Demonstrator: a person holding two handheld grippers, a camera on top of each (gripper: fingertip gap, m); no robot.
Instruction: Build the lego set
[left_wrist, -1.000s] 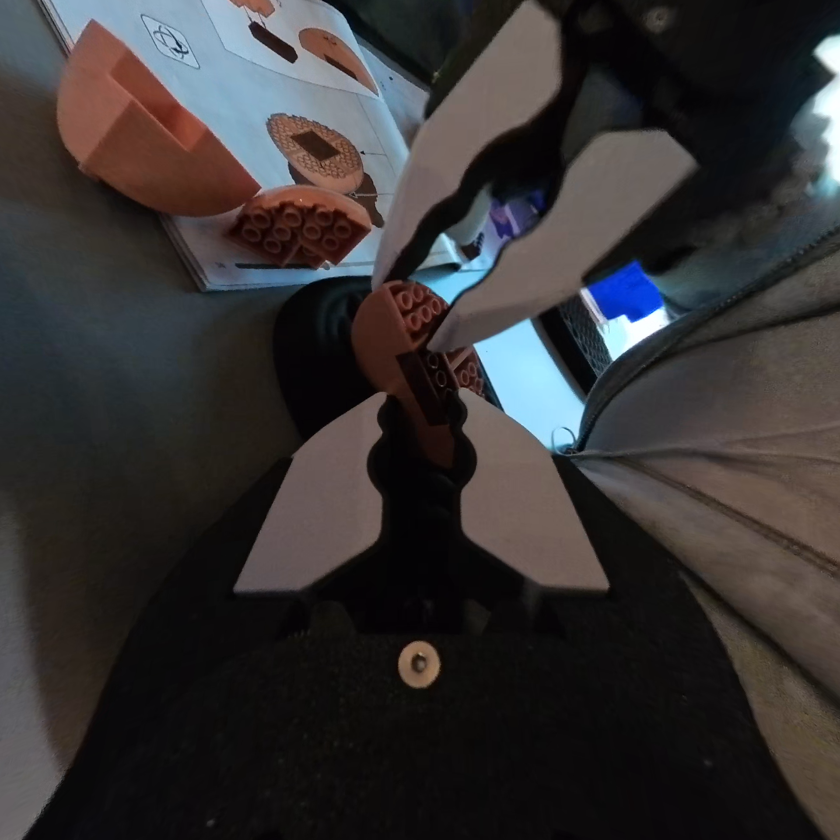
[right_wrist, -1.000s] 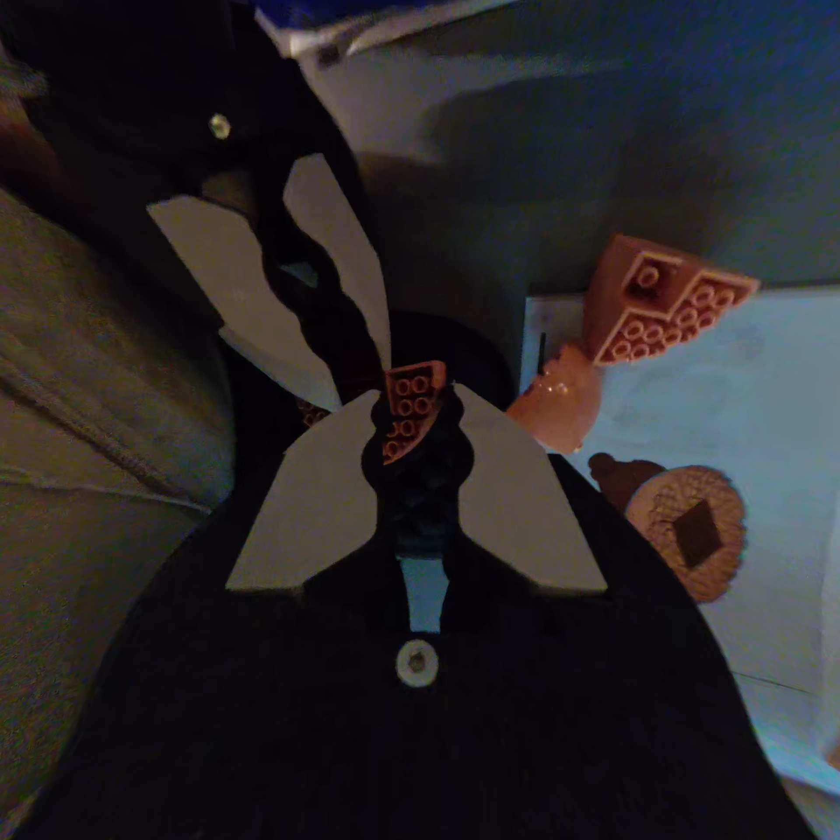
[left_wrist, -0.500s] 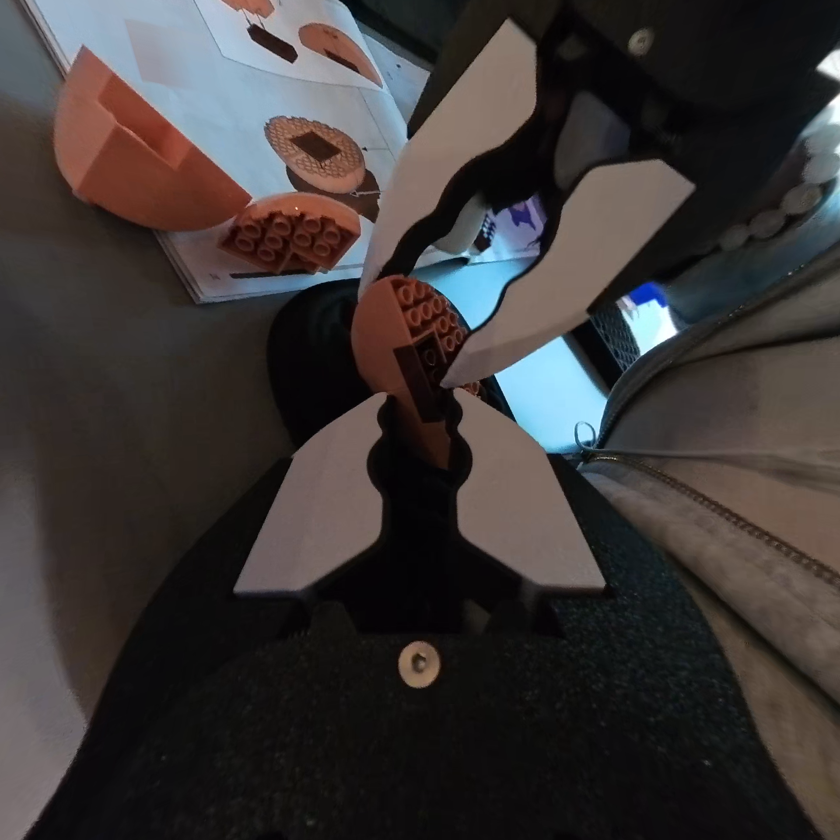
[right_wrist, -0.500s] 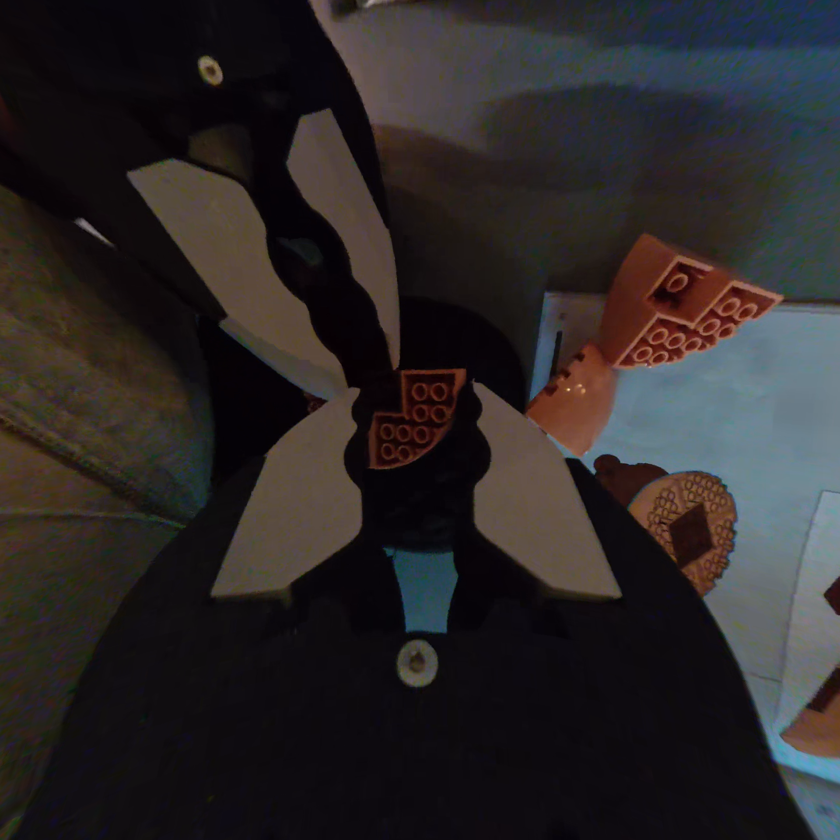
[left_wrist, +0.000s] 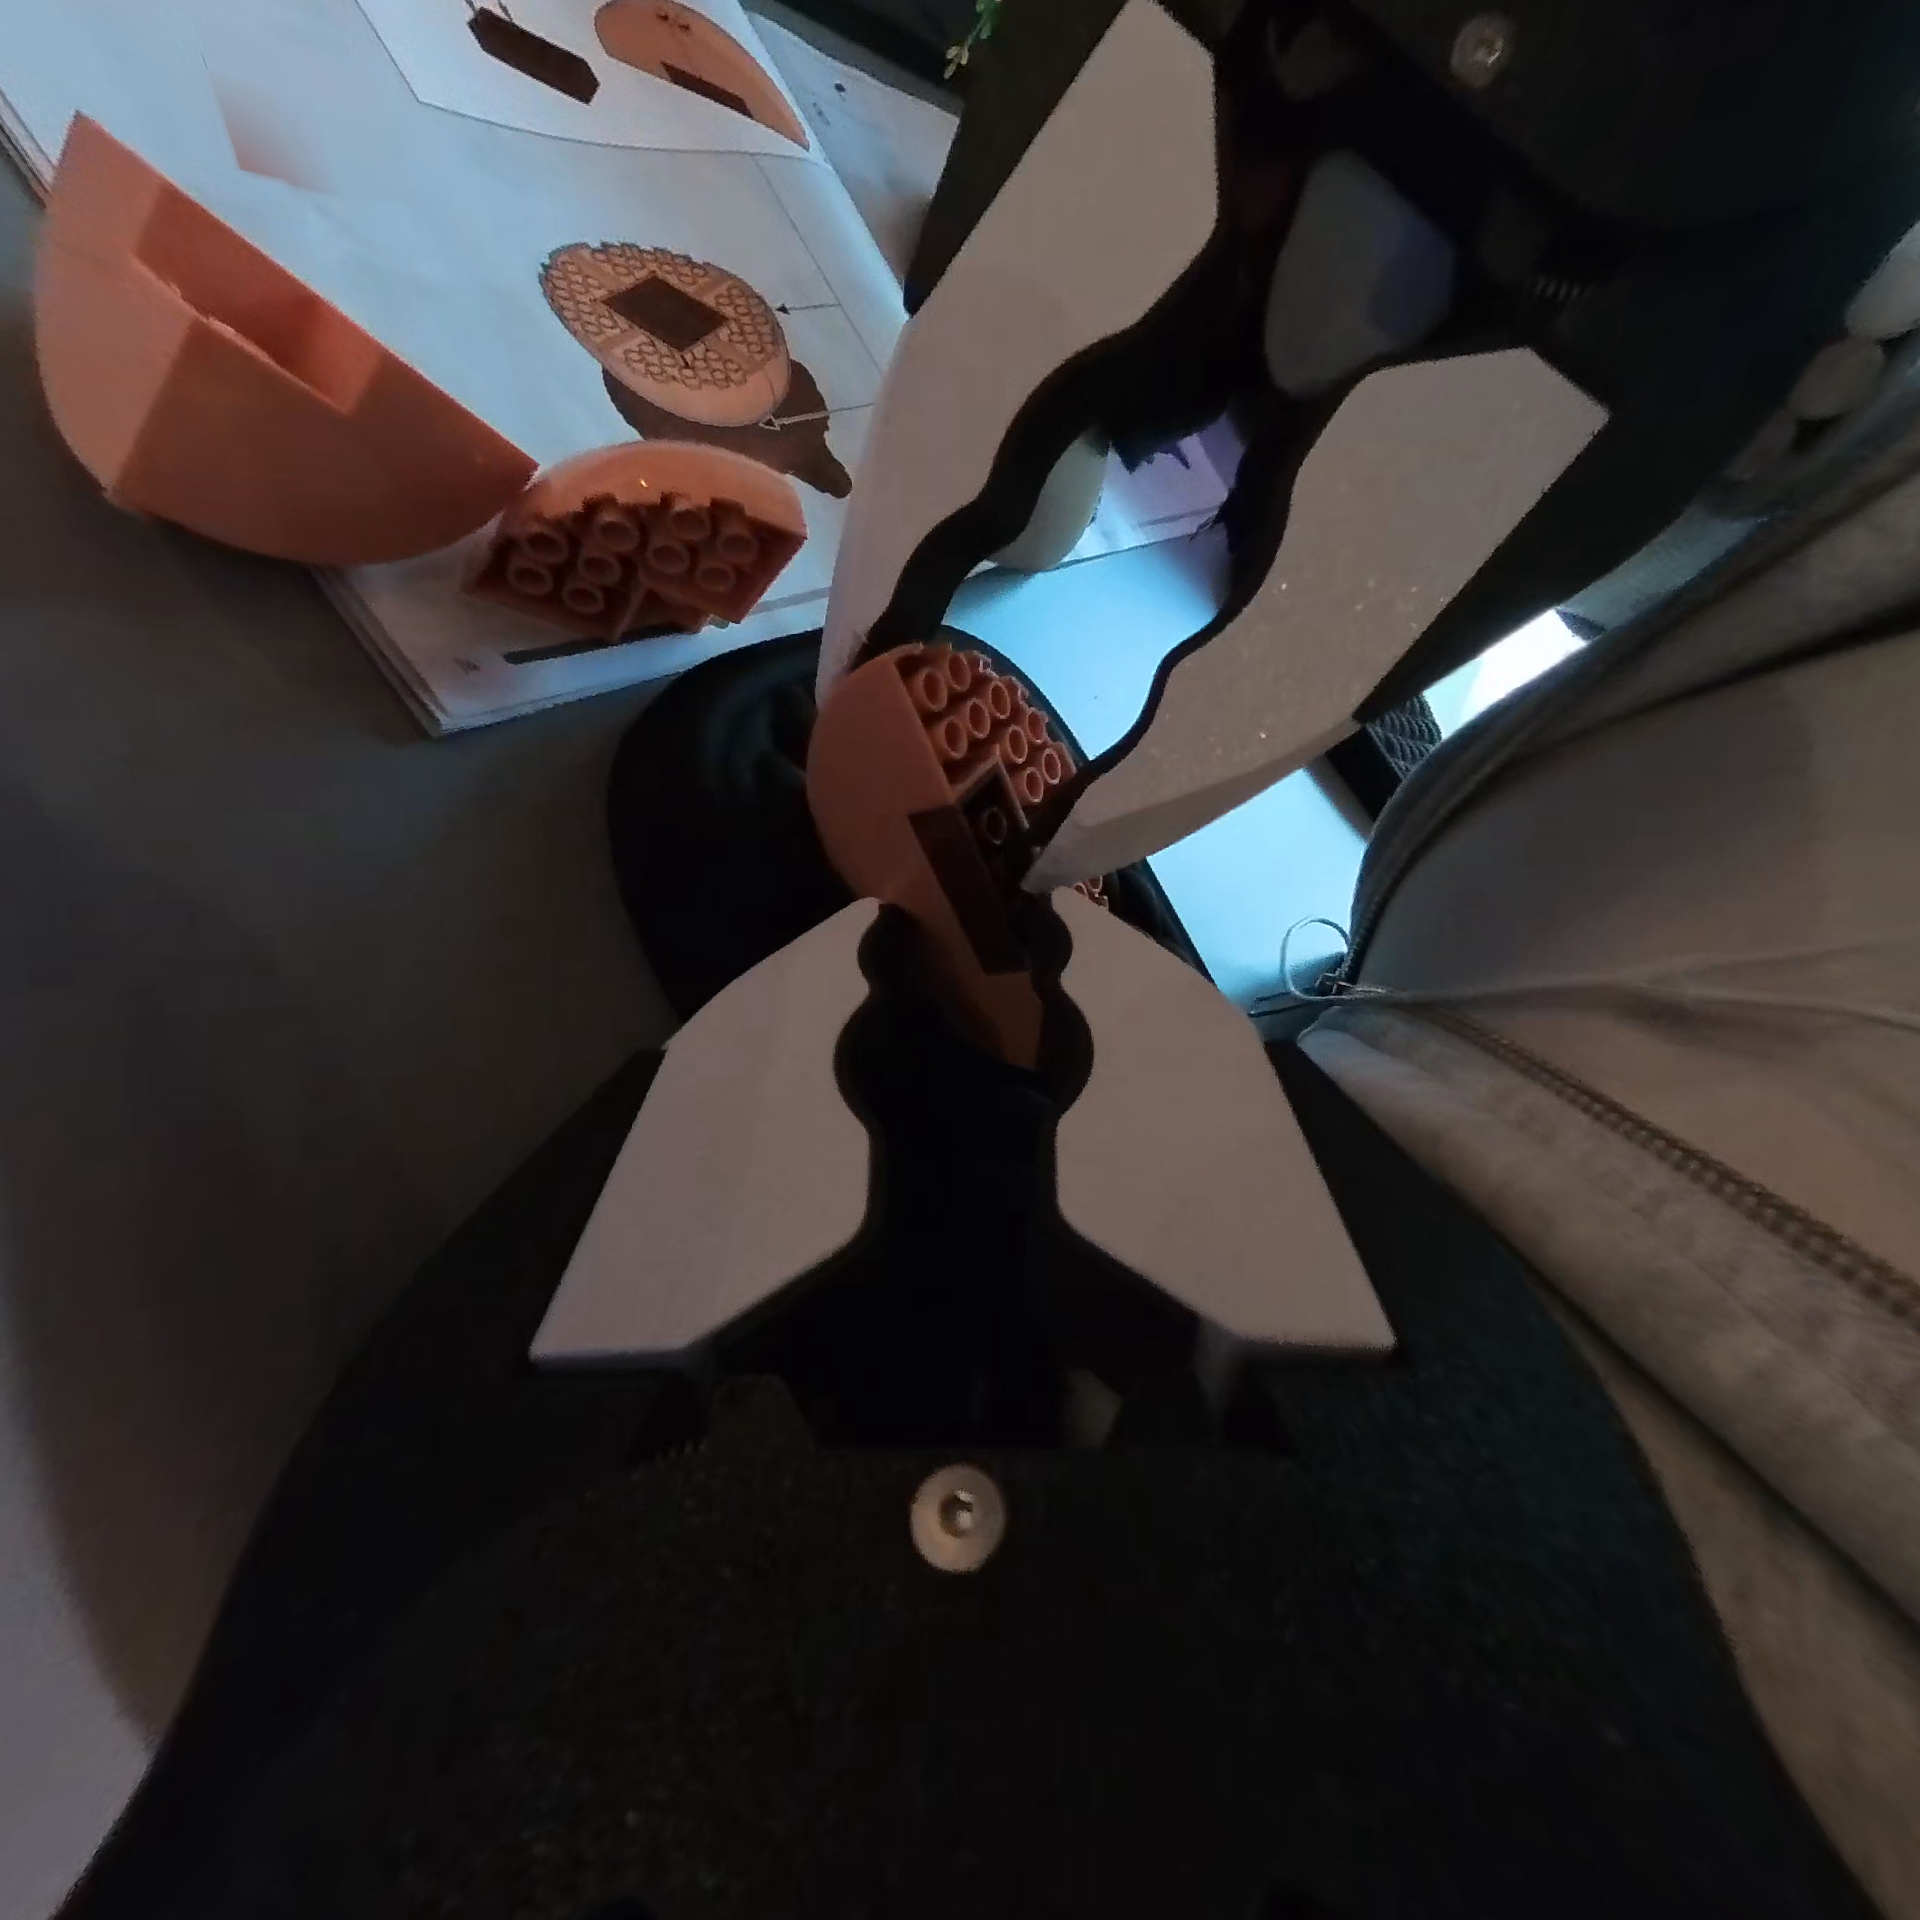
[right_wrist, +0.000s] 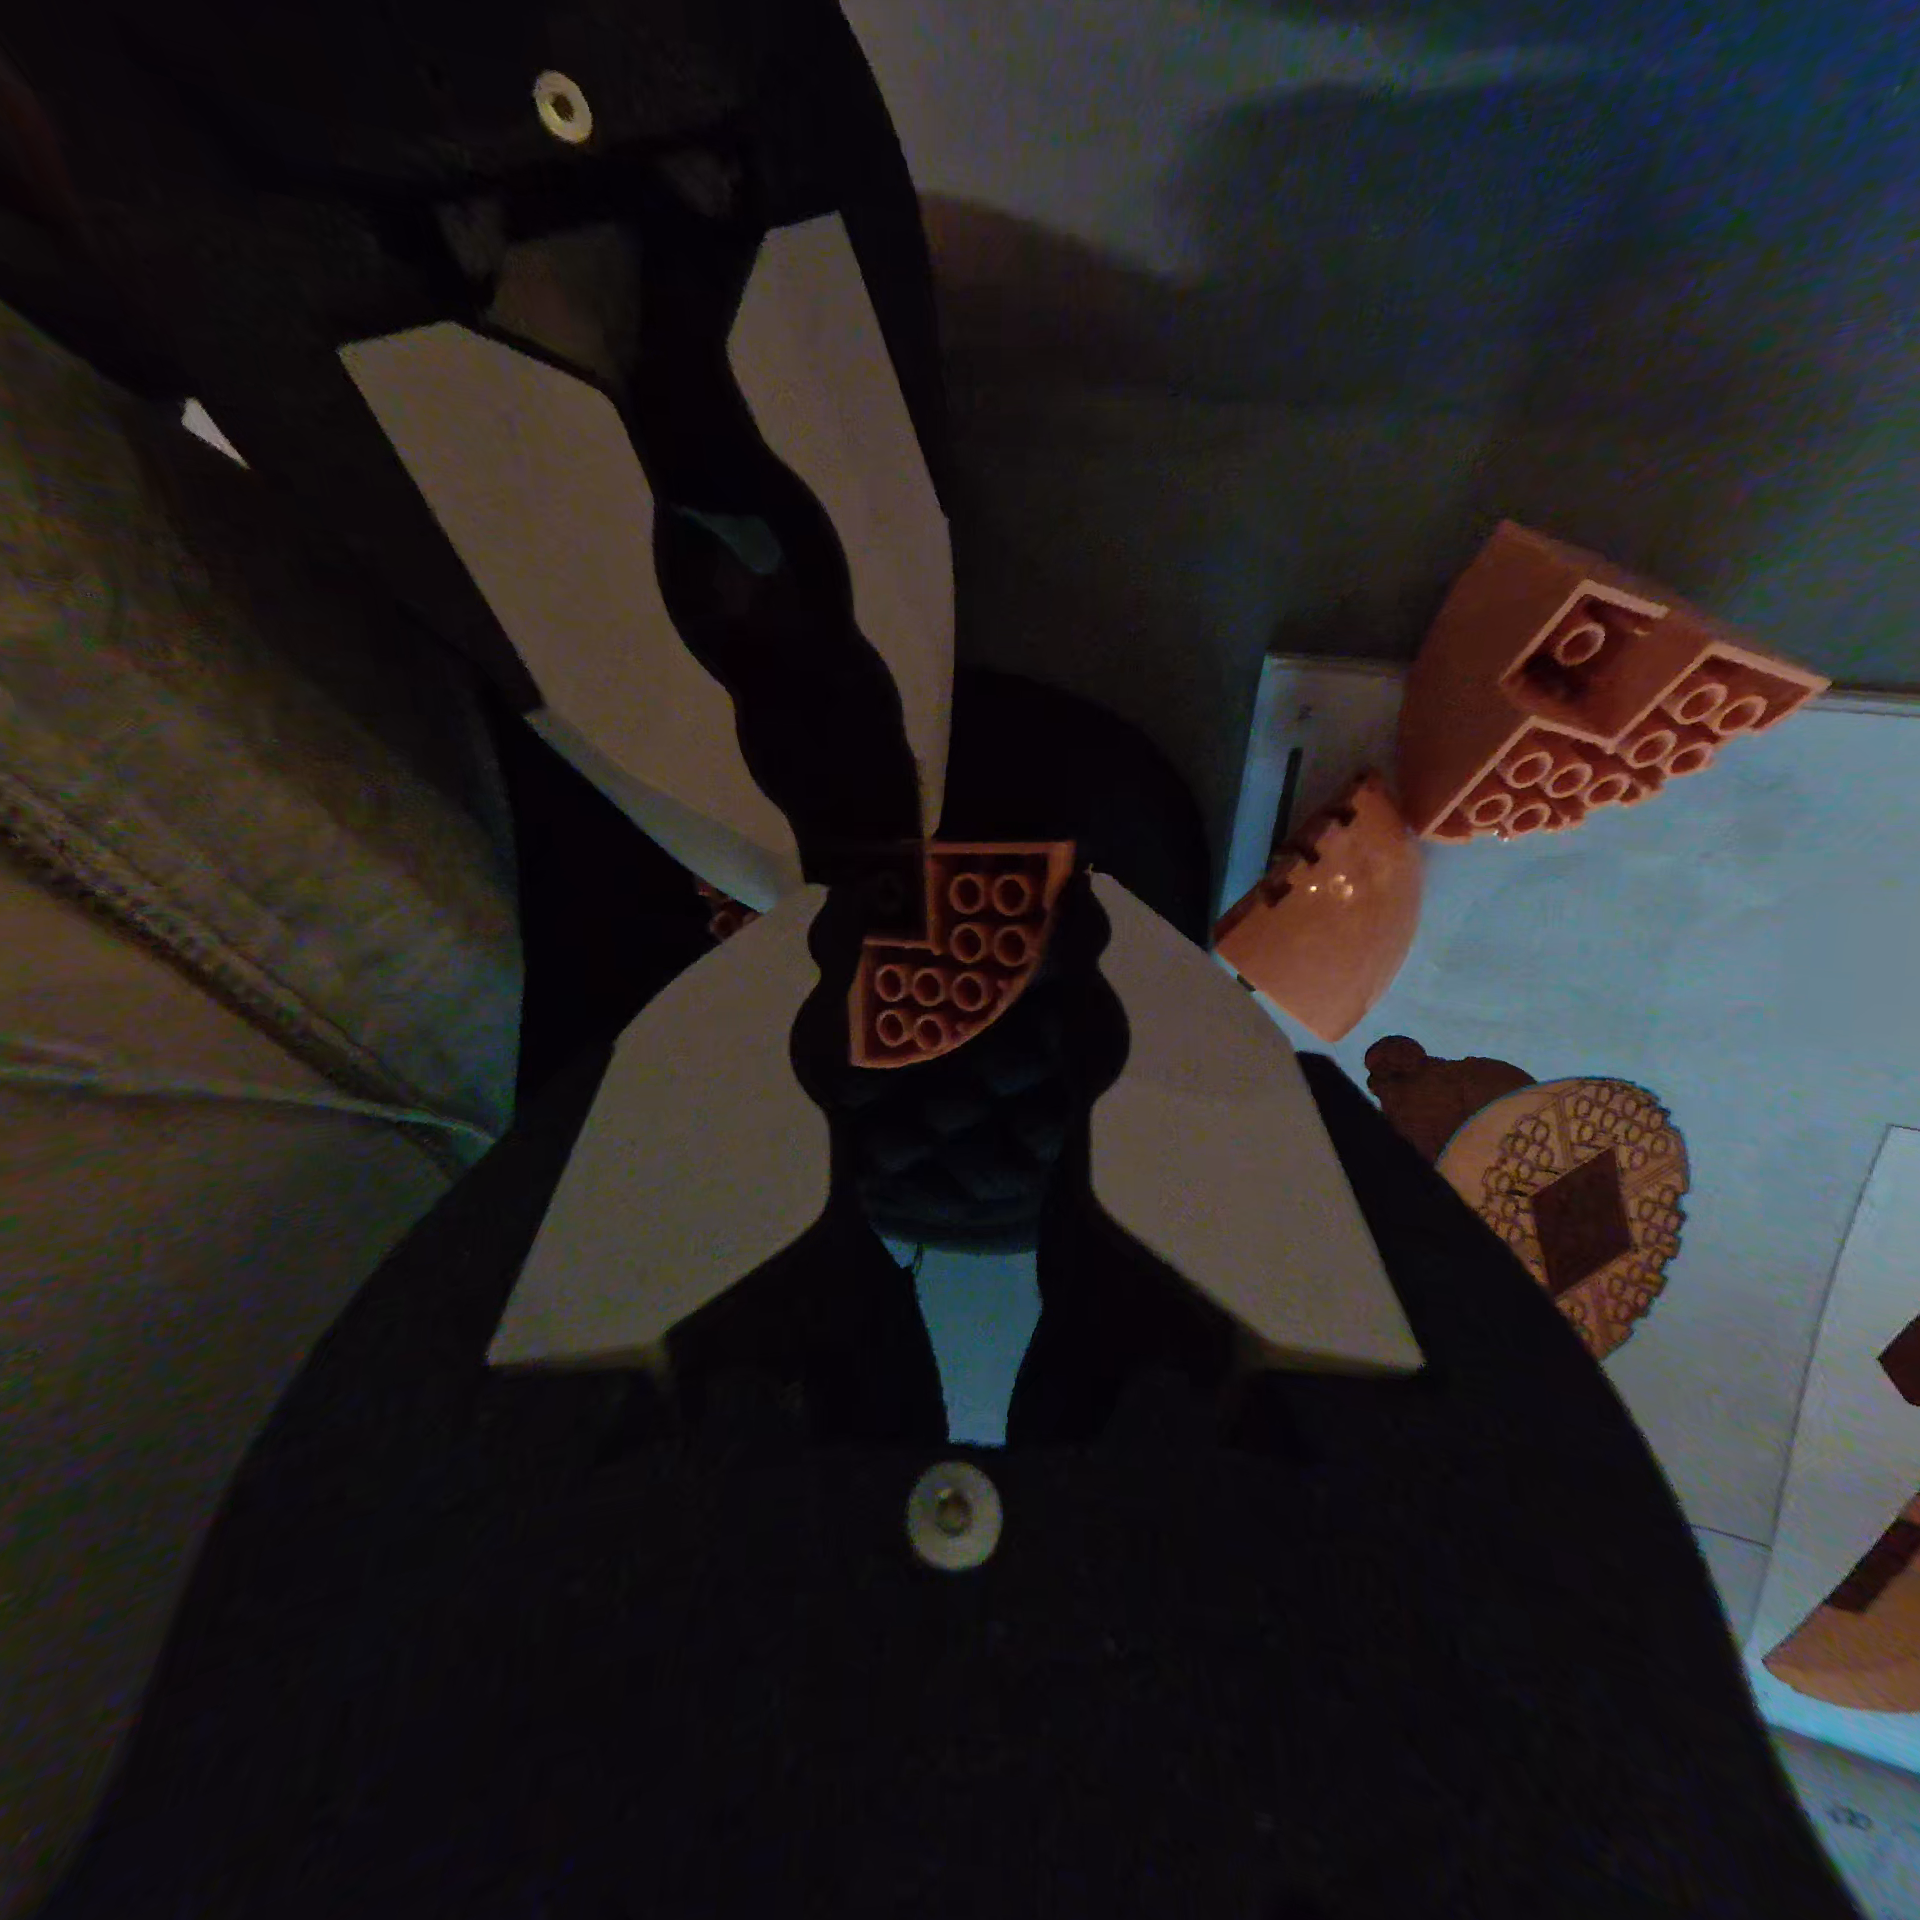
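My left gripper (left_wrist: 966, 914) is shut on a tan rounded brick assembly (left_wrist: 883, 790) with a dark brown brick (left_wrist: 966, 894) set in it, and holds it up off the table. My right gripper (left_wrist: 945, 769) reaches in from the top of the left wrist view with its fingers spread around the same assembly. One fingertip (left_wrist: 1049, 868) rests at the brown brick. In the right wrist view the tan quarter-round brick (right_wrist: 966, 966) stands between my right gripper's (right_wrist: 956, 894) open fingers with dark gaps at both sides. The left gripper (right_wrist: 852, 862) comes in from above.
An open instruction booklet (left_wrist: 436, 260) lies on the grey table with a large tan half-dome piece (left_wrist: 239, 416) and a tan quarter brick (left_wrist: 644, 551) on it. A black round object (left_wrist: 717, 810) lies below the grippers. A person's grey zipped jacket (left_wrist: 1610, 1039) is at the right.
A second ago my right gripper was shut on the tan quarter brick. It has opened, and the brick stays on the assembly in my left gripper. Both grippers have shifted only slightly.
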